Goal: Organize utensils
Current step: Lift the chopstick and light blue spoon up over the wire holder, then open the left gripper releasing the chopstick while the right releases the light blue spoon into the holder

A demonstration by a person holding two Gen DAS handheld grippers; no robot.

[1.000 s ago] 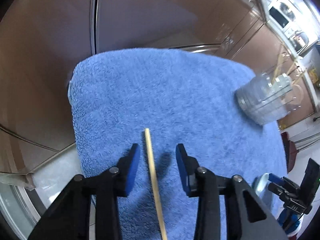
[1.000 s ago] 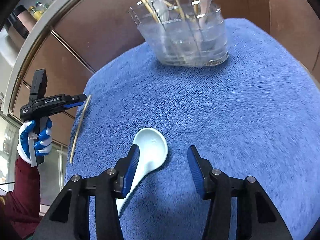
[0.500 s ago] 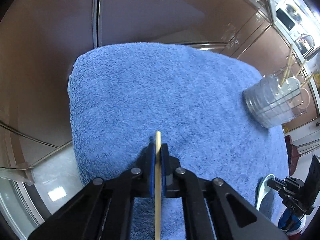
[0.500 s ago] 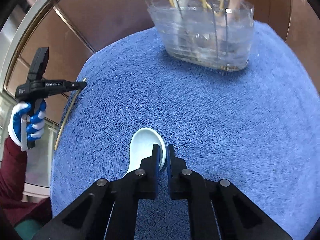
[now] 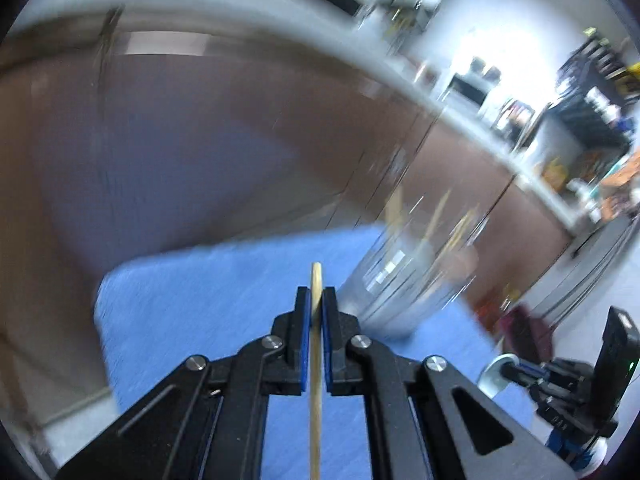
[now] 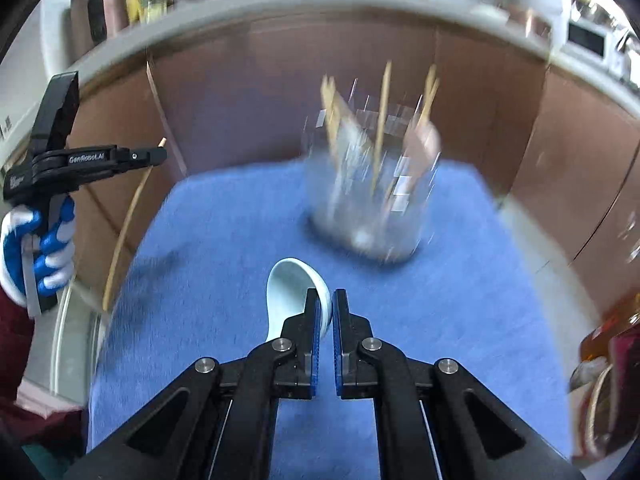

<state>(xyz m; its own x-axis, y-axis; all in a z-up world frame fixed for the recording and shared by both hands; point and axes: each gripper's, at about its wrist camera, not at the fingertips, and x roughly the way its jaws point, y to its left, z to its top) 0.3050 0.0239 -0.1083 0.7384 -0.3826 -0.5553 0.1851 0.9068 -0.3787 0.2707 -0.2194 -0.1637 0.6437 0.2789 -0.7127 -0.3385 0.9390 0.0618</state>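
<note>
My left gripper is shut on a wooden chopstick, held up above the blue towel; its tip pokes out past the pads. My right gripper is shut on the rim of a pale ceramic spoon, lifted off the towel. A clear plastic utensil holder with several chopsticks and a spoon stands at the towel's far side, blurred. In the right wrist view the left gripper shows at the left, with its chopstick hanging below. The right gripper and the spoon show low right in the left wrist view.
Brown cabinet fronts and a grey countertop edge run behind the towel. A gloved hand with a dark red sleeve holds the left gripper. The holder sits just right of the left gripper's line. An amber bottle stands at the right.
Both grippers closed, the left on the chopstick and the right on the spoon, then rose and tipped up, so the counter and room now show above the towel.
</note>
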